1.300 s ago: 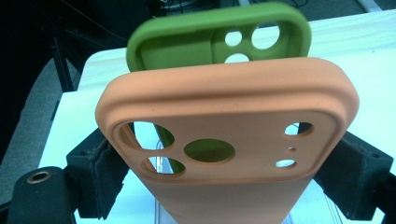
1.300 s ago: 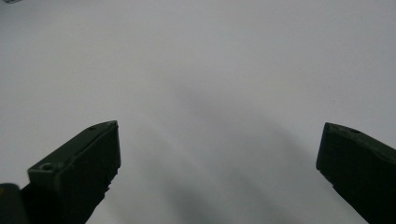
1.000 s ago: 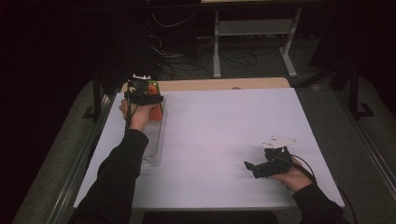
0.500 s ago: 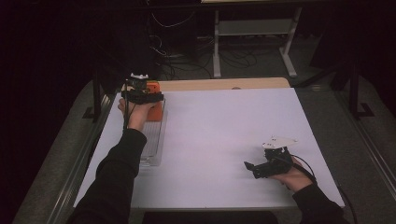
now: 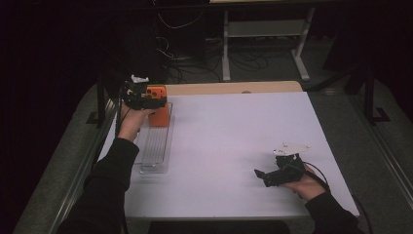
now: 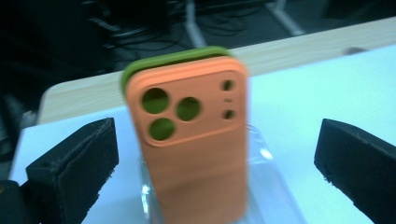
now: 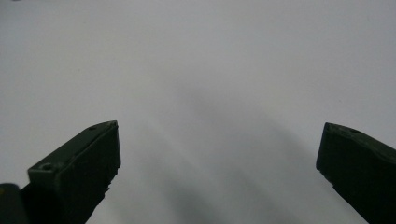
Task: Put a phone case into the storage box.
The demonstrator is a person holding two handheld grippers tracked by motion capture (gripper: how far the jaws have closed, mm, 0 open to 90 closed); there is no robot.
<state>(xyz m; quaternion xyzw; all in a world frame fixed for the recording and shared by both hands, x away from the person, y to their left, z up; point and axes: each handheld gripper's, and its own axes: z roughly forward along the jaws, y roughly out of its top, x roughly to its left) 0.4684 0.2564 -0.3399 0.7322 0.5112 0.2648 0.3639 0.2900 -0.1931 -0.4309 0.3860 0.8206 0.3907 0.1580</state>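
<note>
An orange phone case [image 6: 194, 140] stands upright in the far end of a clear slotted rack [image 5: 155, 148] at the table's left edge, camera cutouts uppermost. Pressed behind it is what looks like a green case [image 6: 173, 58], only its rim visible.

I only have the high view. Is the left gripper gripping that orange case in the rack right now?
Observer: No. The left gripper has just been opening; its fingers stand clear on either side of the orange case between them.
Operator: Anything behind the case?
Observer: A green case stands right behind it.
Operator: And the right gripper?
Observer: The right gripper is open, with nothing between its fingers, over bare white table.
</note>
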